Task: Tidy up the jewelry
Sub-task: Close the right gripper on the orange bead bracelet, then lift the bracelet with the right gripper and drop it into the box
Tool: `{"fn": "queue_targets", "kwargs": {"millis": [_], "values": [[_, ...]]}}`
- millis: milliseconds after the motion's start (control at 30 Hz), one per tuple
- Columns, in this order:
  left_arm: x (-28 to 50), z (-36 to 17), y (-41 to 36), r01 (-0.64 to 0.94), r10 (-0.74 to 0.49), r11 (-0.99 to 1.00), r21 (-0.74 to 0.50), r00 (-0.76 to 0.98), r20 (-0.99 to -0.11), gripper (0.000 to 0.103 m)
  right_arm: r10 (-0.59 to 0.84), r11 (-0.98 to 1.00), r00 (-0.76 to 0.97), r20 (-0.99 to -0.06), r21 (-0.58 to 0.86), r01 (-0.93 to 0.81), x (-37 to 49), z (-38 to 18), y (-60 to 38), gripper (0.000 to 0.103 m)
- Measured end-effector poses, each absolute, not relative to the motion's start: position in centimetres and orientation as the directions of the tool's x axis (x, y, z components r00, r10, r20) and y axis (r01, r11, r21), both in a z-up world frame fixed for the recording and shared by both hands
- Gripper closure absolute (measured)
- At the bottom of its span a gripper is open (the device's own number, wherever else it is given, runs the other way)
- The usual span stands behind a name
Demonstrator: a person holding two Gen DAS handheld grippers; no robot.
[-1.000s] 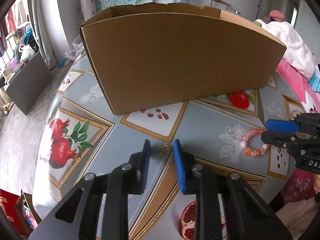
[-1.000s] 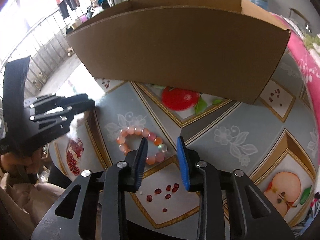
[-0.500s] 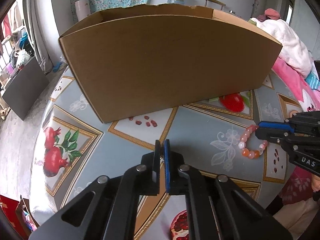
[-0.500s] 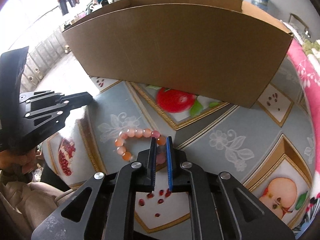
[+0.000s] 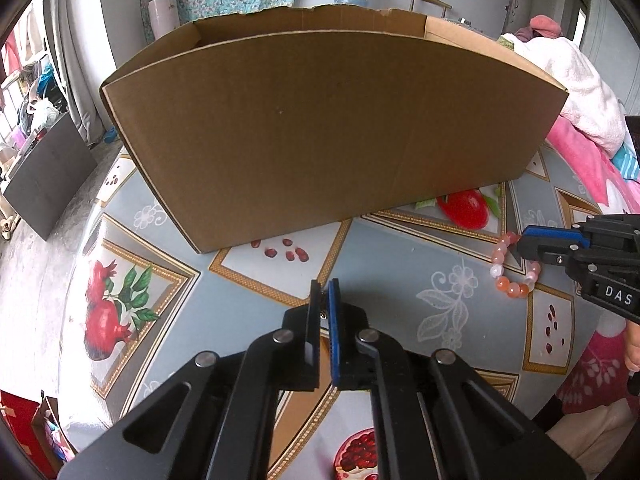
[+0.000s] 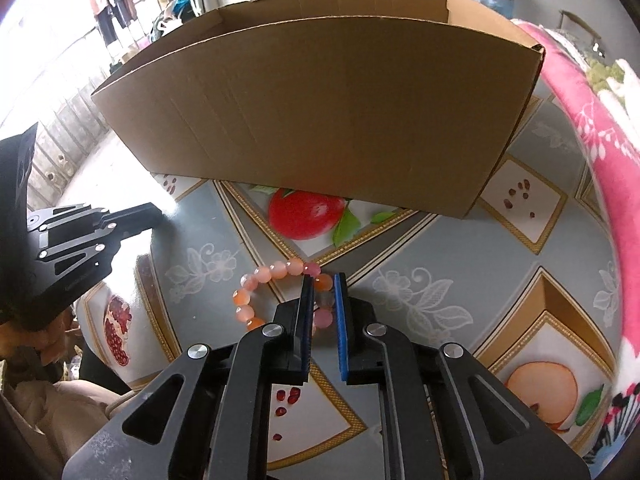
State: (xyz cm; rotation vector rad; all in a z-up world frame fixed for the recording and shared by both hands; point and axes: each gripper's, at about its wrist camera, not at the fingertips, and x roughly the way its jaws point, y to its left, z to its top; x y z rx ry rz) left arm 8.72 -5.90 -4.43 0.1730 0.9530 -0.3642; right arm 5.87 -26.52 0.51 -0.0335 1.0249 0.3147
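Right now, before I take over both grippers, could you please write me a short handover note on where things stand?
Left gripper: shut on a small metallic trinket, barely visible between the pads, low over the tablecloth.
Right gripper: shut on the pink bead bracelet, which lies on the cloth.
Cardboard box: open-topped, just behind both; its inside is hidden.
Done: both pieces gripped.
Left: probably lift each over the box's near wall and release inside.

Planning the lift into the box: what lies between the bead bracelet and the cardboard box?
Only bare printed tablecloth lies between the bead bracelet and the cardboard box, shown in the right wrist view.
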Motion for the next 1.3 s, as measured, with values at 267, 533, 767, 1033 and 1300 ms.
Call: {"fn": "queue_targets", "kwargs": {"millis": [267,533,767,1033,1300], "values": [[8.8,-4.4,-5.9,0.377,-0.231,0.926,-0.020,0.523,-0.821,0.100,0.231,0.952,0.474,-0.850,0.096,-0.290,6.4,0.0,-24.8,0.089],[8.9,-4.5,-5.9,0.377,-0.233,0.926,-0.022,0.525,-0.819,0.100,0.205,0.957,0.492,-0.846,0.069,-0.281,6.2,-0.3,-24.3,0.095],[7.6,-2.7,-4.3,0.410,-0.317,0.910,-0.066,0.584,-0.747,0.101,0.233,0.958,0.540,-0.809,0.095,-0.270,5.5,1.5,-25.1,0.096],[5.6,2.4,-0.5,0.411,-0.412,0.897,-0.163,0.641,-0.648,0.101,0.248,0.953,0.645,-0.723,0.063,-0.297,3.5,6.1,-25.2,0.096],[4.7,10.8,0.4,0.486,-0.512,0.854,-0.187,0.718,-0.471,0.101,0.319,0.938,0.754,-0.574,0.080,-0.336,3.2,12.8,-26.1,0.096]]}}
